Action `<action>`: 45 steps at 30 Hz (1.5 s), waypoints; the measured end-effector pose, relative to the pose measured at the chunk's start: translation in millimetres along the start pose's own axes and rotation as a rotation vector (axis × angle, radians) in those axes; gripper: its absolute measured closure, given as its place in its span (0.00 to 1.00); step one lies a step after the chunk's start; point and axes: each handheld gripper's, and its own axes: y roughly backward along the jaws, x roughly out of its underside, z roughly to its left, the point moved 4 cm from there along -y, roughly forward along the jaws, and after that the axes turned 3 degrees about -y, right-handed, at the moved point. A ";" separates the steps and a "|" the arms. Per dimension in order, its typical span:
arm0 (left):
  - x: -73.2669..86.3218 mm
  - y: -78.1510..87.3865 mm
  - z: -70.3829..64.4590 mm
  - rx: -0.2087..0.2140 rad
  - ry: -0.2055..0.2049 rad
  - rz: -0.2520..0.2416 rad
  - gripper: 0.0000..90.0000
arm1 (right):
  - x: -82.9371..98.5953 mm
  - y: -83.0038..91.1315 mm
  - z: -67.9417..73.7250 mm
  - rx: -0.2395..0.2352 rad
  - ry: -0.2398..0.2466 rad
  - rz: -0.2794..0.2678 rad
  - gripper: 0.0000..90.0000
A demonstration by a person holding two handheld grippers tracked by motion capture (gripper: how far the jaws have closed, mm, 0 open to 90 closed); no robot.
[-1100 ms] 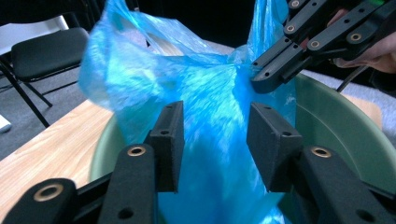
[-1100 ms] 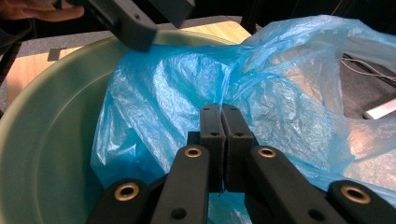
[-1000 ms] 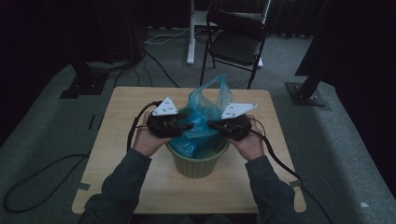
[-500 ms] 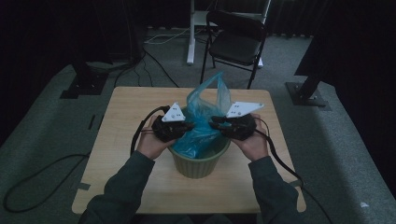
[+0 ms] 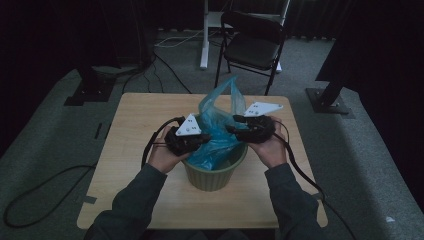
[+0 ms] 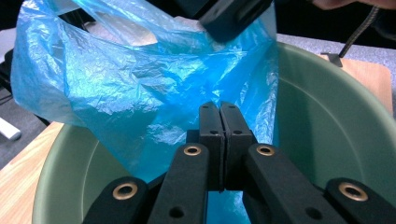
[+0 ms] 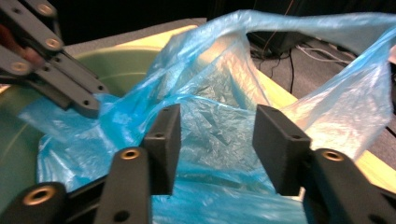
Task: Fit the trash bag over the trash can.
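A green pot (image 5: 215, 176) stands on the wooden table (image 5: 140, 115) with a crumpled blue plastic bag (image 5: 220, 107) in it, the bag's handles sticking up above the rim. At the pot's left rim my left gripper (image 5: 201, 141) is shut on a fold of the bag (image 6: 140, 93), with the pot's inner wall (image 6: 327, 130) to its right. My right gripper (image 5: 231, 128) is at the bag's right side, open, with bag film (image 7: 215, 135) between its pads. In the right gripper view the left gripper's fingers (image 7: 79, 100) pinch the bag's far edge.
A black folding chair (image 5: 252, 45) stands beyond the table's far edge beside a white desk leg (image 5: 205, 35). Dark stand bases sit on the carpet at left (image 5: 92, 87) and right (image 5: 330, 97). Cables trail off the table's left and right sides.
The left gripper has drifted toward the person and a little right, staying on the bag. The right gripper has shifted slightly right and away.
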 end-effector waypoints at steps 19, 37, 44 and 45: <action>1.8 8.5 -9.4 0.017 -0.025 -0.029 0.98 | 3.3 -25.5 3.9 0.042 0.035 0.132 0.99; 4.8 5.4 -14.4 0.020 -0.036 -0.019 0.98 | -7.1 -15.3 0.9 0.043 -0.067 0.006 0.53; 2.8 3.6 -19.2 0.024 -0.059 -0.014 0.98 | -14.4 -13.0 3.5 0.063 -0.058 0.004 0.50; 2.6 3.3 -19.7 0.024 -0.062 -0.013 0.98 | -16.5 -13.9 4.9 0.064 -0.061 -0.002 0.49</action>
